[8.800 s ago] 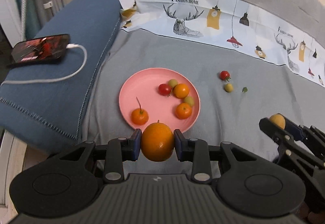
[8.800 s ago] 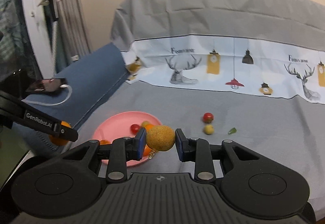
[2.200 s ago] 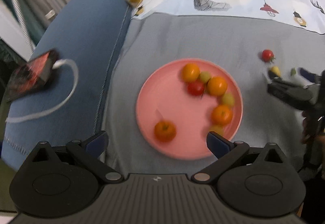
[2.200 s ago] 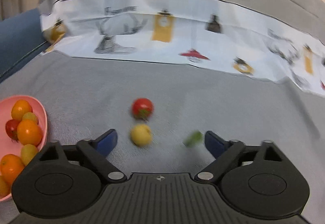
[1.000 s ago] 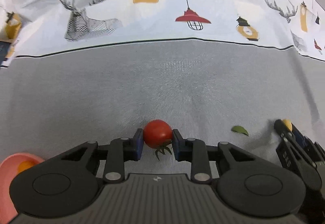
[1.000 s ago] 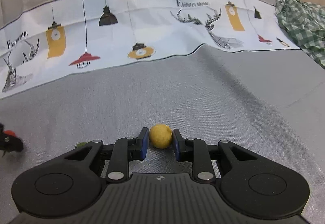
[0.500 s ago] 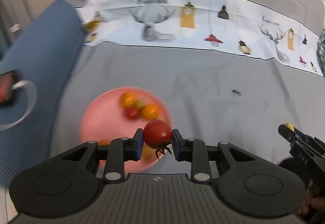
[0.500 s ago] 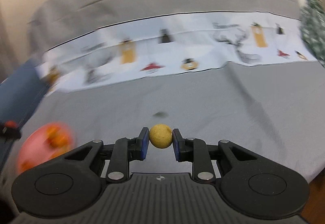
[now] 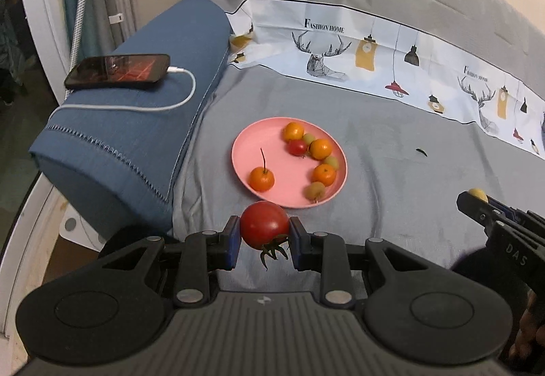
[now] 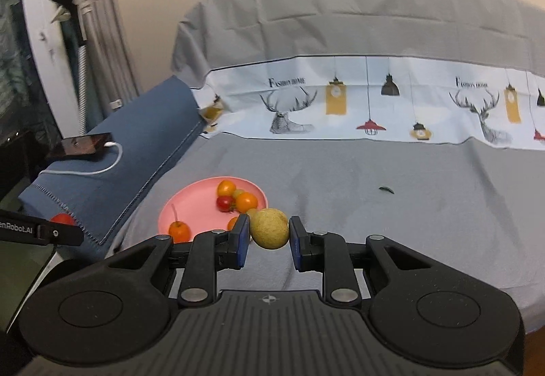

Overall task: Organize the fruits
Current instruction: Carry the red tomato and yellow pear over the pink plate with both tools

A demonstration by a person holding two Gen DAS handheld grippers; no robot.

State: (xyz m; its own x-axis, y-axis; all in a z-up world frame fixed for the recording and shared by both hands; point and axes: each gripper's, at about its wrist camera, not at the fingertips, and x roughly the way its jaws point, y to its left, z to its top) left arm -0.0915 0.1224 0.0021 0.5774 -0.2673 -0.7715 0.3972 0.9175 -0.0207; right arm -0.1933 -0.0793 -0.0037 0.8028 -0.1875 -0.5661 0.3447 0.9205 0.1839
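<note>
Fruit held in both claws, short of the plate.
Left claw point(image 9: 265, 241) grips a glossy red tomato point(image 9: 264, 223), calyx hanging down; right claw point(image 10: 269, 241) grips a dull yellow fruit point(image 10: 269, 228). Beyond, the pink plate point(image 9: 248, 147) on grey bedding carries small fruits.

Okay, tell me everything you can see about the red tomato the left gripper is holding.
The red tomato is round, smooth and glossy, its green calyx pointing down. The left gripper is shut on it, one blue pad pressing each side. It hangs above the grey sheet, just short of the pink plate's near rim, touching nothing else.
</note>
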